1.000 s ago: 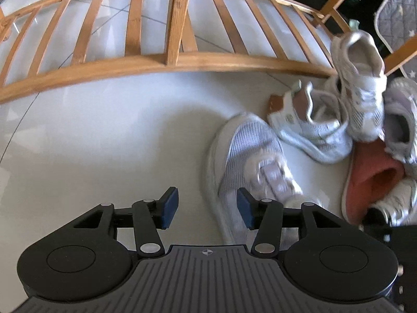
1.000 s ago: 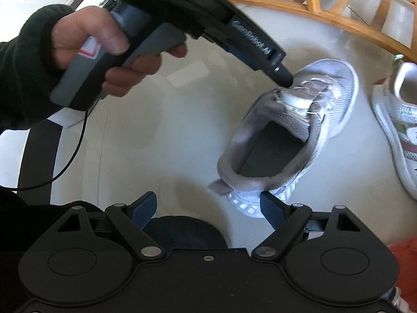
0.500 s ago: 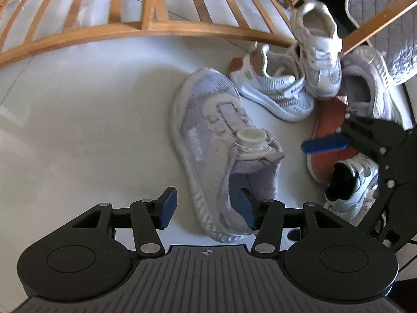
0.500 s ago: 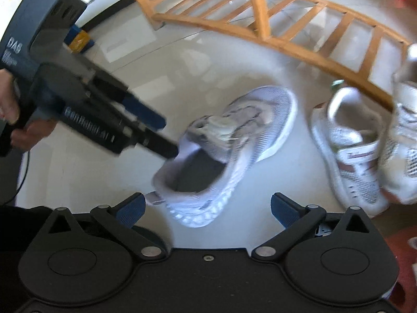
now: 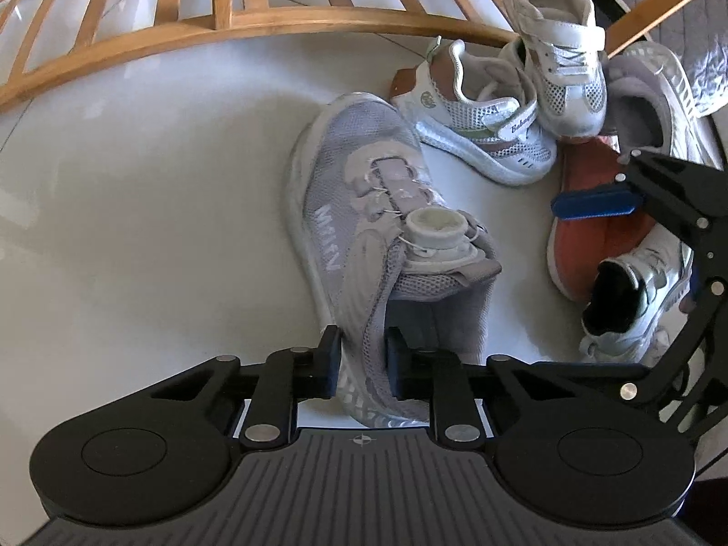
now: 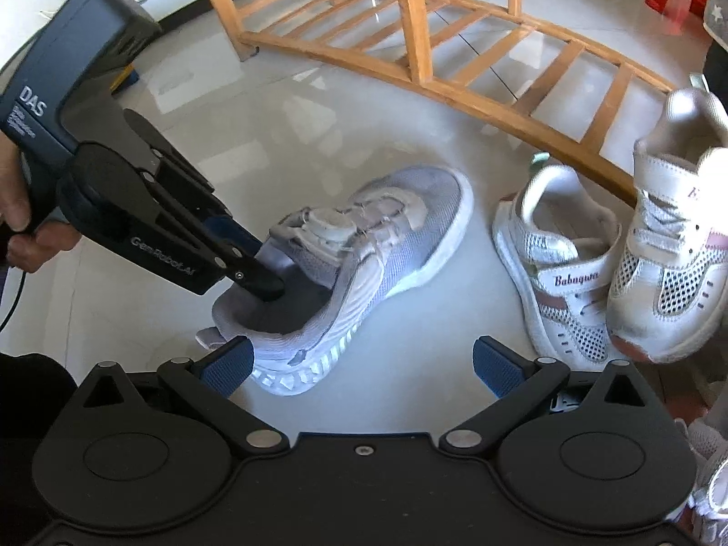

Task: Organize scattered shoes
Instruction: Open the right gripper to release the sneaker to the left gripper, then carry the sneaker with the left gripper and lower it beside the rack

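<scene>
A grey mesh sneaker with a dial lace lies on the white tile floor, toe toward the wooden rack. My left gripper points steeply down at its heel end. Its jaws are closing, with the shoe's side wall pinched between them, one finger inside the opening and one outside. The right wrist view shows that gripper gripping the collar of the sneaker. My right gripper hangs wide open just in front of the sneaker's heel, holding nothing. One of its blue pads shows at the right of the left wrist view.
Two white children's sneakers lie beside a second grey sneaker, an orange-red slipper and a small white shoe. A curved wooden slatted rack stands behind. A person's hand holds the left gripper.
The left gripper came down over the sneaker's heel end and its jaws narrowed onto the side wall. The right gripper's jaws spread wider, and its view now takes in more of the white sneakers.
</scene>
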The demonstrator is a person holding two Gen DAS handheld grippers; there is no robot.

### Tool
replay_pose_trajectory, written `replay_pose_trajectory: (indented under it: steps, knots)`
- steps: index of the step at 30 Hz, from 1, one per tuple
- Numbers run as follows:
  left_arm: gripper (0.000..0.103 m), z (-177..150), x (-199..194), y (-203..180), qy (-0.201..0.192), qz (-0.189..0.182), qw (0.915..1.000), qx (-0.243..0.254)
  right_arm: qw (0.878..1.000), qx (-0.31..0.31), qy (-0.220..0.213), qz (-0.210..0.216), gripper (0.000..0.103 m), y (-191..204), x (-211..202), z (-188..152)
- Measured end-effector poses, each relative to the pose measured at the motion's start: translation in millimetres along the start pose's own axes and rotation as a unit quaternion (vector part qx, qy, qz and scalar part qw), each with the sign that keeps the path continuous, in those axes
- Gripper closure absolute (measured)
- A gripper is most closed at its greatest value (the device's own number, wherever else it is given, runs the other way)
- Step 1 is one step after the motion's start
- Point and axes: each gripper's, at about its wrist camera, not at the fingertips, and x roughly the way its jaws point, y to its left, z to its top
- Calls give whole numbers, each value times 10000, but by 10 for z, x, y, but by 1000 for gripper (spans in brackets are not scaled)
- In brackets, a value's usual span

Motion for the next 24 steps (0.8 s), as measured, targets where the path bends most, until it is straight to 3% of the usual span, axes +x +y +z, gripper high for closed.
replay_pose_trajectory:
  steps: [6, 13, 24]
  knots:
    - [88, 44, -28, 24, 80, 162, 9992, 355, 9992, -396, 44, -83, 0, 86, 35, -7]
    - [89, 61, -25, -55, 302, 333, 9884, 1448, 9976, -679, -9, -122, 0, 144, 68, -18]
    - [88, 46, 16, -14, 402, 223, 9855, 1631, 9937, -1105, -4, -175, 0, 169, 188, 25]
